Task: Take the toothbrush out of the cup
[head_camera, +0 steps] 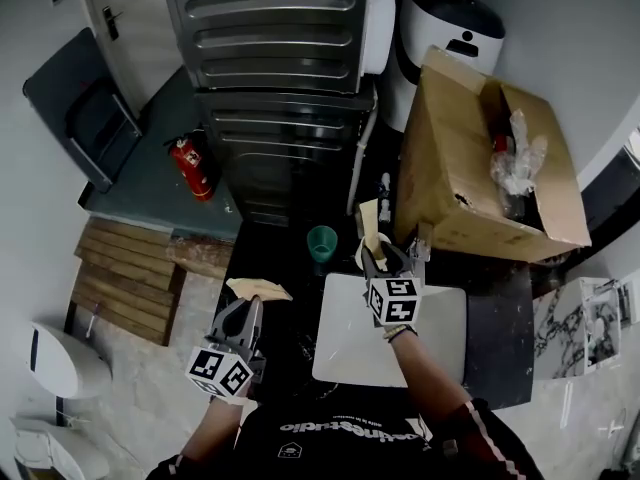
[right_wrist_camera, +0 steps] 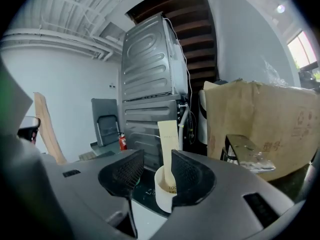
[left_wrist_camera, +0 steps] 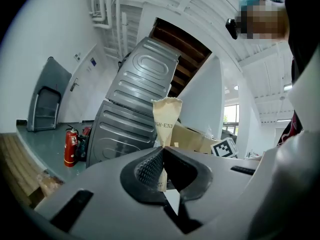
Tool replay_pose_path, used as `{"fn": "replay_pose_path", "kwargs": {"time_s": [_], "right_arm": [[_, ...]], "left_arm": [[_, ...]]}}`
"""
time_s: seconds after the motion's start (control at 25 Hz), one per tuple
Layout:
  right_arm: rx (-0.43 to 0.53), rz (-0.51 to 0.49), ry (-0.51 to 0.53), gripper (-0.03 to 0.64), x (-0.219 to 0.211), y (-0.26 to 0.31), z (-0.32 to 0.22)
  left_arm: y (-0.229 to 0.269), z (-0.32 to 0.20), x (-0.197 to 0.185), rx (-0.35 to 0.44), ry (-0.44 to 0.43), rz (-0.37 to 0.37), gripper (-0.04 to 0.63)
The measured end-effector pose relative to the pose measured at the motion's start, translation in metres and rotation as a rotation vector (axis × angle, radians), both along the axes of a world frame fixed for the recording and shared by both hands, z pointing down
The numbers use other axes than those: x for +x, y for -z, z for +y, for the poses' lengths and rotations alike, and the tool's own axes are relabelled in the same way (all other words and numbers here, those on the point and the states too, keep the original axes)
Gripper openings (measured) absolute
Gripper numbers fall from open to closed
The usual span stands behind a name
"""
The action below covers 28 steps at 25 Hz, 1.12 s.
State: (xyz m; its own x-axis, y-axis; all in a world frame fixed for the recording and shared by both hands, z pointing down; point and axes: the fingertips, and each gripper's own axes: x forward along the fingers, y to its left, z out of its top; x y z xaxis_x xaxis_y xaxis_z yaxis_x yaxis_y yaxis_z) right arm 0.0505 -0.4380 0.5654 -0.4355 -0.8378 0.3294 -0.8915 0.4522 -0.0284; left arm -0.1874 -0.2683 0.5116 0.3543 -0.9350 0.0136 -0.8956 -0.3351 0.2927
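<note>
Left gripper (left_wrist_camera: 162,159) clenched on a paper-wrapped toothbrush (left_wrist_camera: 166,116), level. Right gripper (right_wrist_camera: 152,171) released, jaws wide apart either side of white cup (right_wrist_camera: 164,196), not gripping it; second wrapped toothbrush (right_wrist_camera: 169,136) upright in it. Green cup (head_camera: 322,240) beyond. Box (head_camera: 470,158) farther right.

The bench (head_camera: 270,278) has a black top with pale scuffs toward its near edge; a white board (head_camera: 345,343) lies flat on it at the near side, a little right of the middle. Past the board's far left corner a green cup (head_camera: 322,242) stands upright on the bare black; near it, to the right, a white cup (right_wrist_camera: 164,194) stands upright at the board's far edge; a large cardboard box (head_camera: 470,178), open at the top, fills the far right part of the bench.
</note>
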Motion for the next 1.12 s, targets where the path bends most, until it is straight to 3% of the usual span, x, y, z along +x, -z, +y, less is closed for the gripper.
{"fn": "replay_pose_path", "kwargs": {"time_s": [0.24,0.52,0.68,1.12], "right_arm": [[-0.053,0.141,-0.026,0.190,-0.012,-0.020,-0.030],[-0.093,0.208,-0.063,0.177,-0.010,-0.032,-0.050],[-0.083,0.227,-0.067,0.093,-0.009,-0.028,-0.054],[-0.052,0.247,-0.055,0.044,-0.003,-0.019,-0.049]], "left_arm": [[-0.010,0.010,-0.018,-0.029,0.036,0.004,0.015],[-0.013,0.016,-0.020,-0.050,0.055,0.018,0.017],[-0.017,0.017,-0.014,-0.057,0.042,0.021,0.017],[-0.019,0.018,-0.011,-0.061,0.037,0.034,0.015]]}}
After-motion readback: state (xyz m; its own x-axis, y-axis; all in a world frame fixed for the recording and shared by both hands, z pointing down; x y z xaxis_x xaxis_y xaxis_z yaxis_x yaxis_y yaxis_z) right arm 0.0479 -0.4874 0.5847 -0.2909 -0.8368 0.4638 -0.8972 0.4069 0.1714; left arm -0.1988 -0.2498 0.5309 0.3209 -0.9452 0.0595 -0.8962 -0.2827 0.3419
